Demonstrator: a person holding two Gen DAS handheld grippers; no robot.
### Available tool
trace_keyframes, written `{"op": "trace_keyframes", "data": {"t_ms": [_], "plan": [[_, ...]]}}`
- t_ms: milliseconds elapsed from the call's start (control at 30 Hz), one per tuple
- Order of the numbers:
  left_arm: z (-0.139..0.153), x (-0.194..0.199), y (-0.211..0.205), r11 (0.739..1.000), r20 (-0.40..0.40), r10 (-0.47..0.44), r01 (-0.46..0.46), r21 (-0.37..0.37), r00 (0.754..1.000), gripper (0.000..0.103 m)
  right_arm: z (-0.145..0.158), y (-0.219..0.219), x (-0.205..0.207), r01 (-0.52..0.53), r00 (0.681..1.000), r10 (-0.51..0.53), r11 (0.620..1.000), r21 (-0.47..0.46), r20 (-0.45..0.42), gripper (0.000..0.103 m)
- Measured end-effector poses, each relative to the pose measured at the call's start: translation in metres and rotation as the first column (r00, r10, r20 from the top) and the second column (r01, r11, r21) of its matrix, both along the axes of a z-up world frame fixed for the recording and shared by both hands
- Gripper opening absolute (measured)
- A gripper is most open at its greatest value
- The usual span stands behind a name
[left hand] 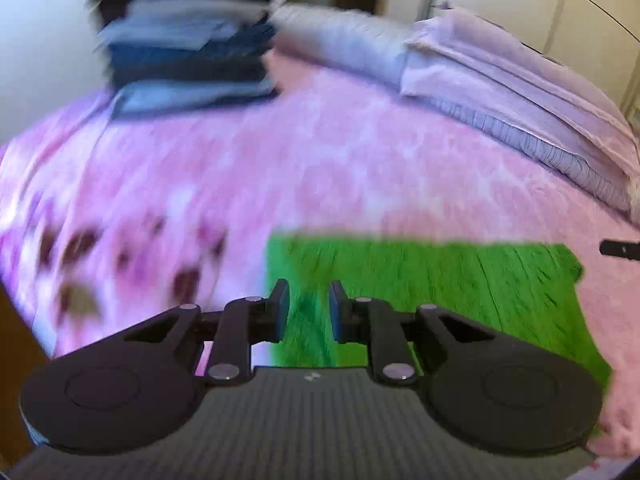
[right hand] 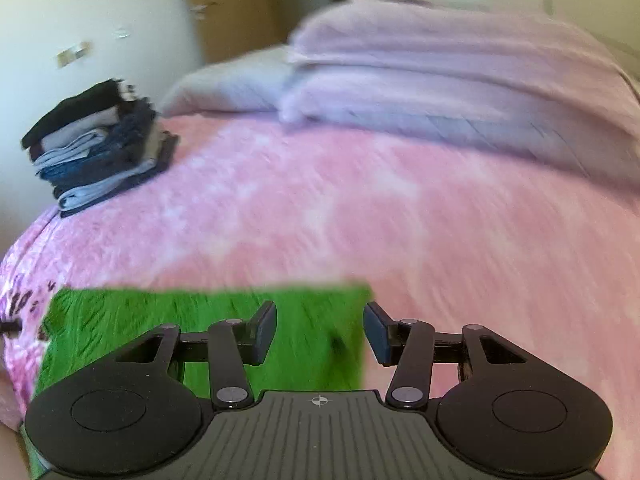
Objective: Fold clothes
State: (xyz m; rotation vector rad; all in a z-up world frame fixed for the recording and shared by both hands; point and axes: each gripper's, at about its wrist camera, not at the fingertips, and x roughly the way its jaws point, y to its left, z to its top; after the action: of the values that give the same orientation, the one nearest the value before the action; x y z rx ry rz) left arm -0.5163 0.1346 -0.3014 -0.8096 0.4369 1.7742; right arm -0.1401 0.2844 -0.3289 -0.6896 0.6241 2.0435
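Observation:
A bright green cloth (left hand: 432, 292) lies flat on the pink bedspread (left hand: 312, 168), folded into a rectangle. My left gripper (left hand: 309, 308) hovers over its left part, open with a narrow gap and nothing between the fingers. In the right wrist view the same green cloth (right hand: 200, 328) fills the lower left. My right gripper (right hand: 320, 332) is open wide over the cloth's right edge, holding nothing. The tip of the right gripper (left hand: 620, 249) shows at the right edge of the left wrist view. Both views are motion-blurred.
A stack of folded dark and blue clothes (left hand: 188, 48) sits at the bed's far left corner, also seen as the stack (right hand: 100, 144). Lilac pillows (left hand: 520, 92) lie along the head of the bed. A wall and a door frame stand behind.

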Motion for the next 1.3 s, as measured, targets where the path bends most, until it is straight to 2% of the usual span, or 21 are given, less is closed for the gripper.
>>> {"op": "trace_keyframes", "data": {"t_ms": [100,200,233,267,300,333,400,467,600,700,800,867,933,1000,1100,1167,1233,1300], "plan": [[-0.021,-0.005,0.035,0.999,-0.026,-0.034,0.034,-0.016,0.999,0.016,-0.026,0.025,-0.028,-0.065,0.998,0.065,0.998,0.025,0.025,0.046],[-0.060,-0.011,0.050,0.990,-0.071,-0.073,0.063,-0.128,0.995,0.018,-0.069,0.044,-0.037,-0.098,0.989,0.098,0.995,-0.009,0.112,0.042],[-0.074,-0.011,0.050,0.987,-0.092,-0.092,0.079,-0.140,0.992,0.019,-0.087,0.048,-0.037,-0.104,0.984,0.112,0.993,-0.062,0.141,0.042],[-0.077,-0.009,0.046,0.990,-0.122,-0.104,0.090,-0.112,0.987,0.019,-0.101,0.050,-0.034,-0.109,0.983,0.119,0.991,-0.076,0.137,0.042],[-0.077,-0.004,0.046,0.989,-0.145,-0.109,0.093,-0.113,0.983,0.019,-0.103,0.048,-0.029,-0.114,0.986,0.119,0.992,-0.050,0.114,0.042],[-0.075,0.000,0.047,0.988,-0.160,-0.110,0.090,-0.123,0.981,0.019,-0.101,0.048,-0.028,-0.116,0.986,0.122,0.992,-0.051,0.114,0.042],[-0.065,0.001,0.048,0.988,-0.140,-0.092,0.073,-0.137,0.986,0.017,-0.091,0.048,-0.025,-0.110,0.985,0.117,0.992,-0.060,0.123,0.042],[-0.050,0.004,0.038,0.992,-0.109,-0.070,0.058,-0.111,0.992,0.018,-0.070,0.037,-0.017,-0.088,0.988,0.091,0.996,-0.030,0.127,0.042],[-0.013,0.032,0.000,0.997,-0.065,-0.064,0.061,-0.045,0.996,0.017,-0.029,-0.015,0.008,-0.059,0.997,0.059,0.998,-0.001,0.045,0.042],[-0.004,0.061,-0.030,0.996,0.005,-0.077,0.077,-0.050,0.997,0.017,-0.014,-0.064,0.021,-0.069,0.998,0.069,0.997,-0.047,-0.005,0.042],[-0.017,0.087,-0.054,0.991,0.062,-0.072,0.078,-0.105,0.995,0.017,-0.019,-0.104,0.028,-0.085,0.996,0.085,0.990,-0.112,-0.005,0.035],[-0.038,0.096,-0.059,0.982,0.083,-0.036,0.051,-0.185,0.996,0.017,-0.037,-0.116,0.028,-0.078,0.997,0.081,0.982,-0.170,0.011,0.034],[-0.050,0.103,-0.061,0.979,0.066,-0.012,0.025,-0.201,0.998,0.017,-0.058,-0.116,0.028,-0.050,0.996,0.066,0.972,-0.228,0.064,0.034],[-0.047,0.110,-0.054,0.975,0.032,-0.006,0.013,-0.222,0.999,0.016,-0.064,-0.116,0.029,-0.034,0.997,0.050,0.974,-0.222,0.066,0.034],[-0.038,0.113,-0.045,0.963,0.047,0.020,-0.006,-0.268,0.999,0.016,-0.054,-0.107,0.027,-0.005,0.997,0.024,0.963,-0.271,0.068,0.034],[-0.028,0.115,-0.043,0.957,0.060,0.039,-0.020,-0.288,0.997,0.019,-0.045,-0.107,0.030,0.030,0.997,-0.009,0.953,-0.300,0.072,0.037],[-0.018,0.119,-0.044,0.951,0.081,0.065,-0.037,-0.308,0.995,0.031,-0.035,-0.112,0.038,0.050,0.999,-0.044,0.941,-0.335,0.027,0.053],[-0.008,0.125,-0.053,0.941,0.089,0.083,-0.049,-0.334,0.993,0.036,-0.026,-0.116,0.047,0.072,0.996,-0.086,0.927,-0.368,-0.020,0.064]]}}
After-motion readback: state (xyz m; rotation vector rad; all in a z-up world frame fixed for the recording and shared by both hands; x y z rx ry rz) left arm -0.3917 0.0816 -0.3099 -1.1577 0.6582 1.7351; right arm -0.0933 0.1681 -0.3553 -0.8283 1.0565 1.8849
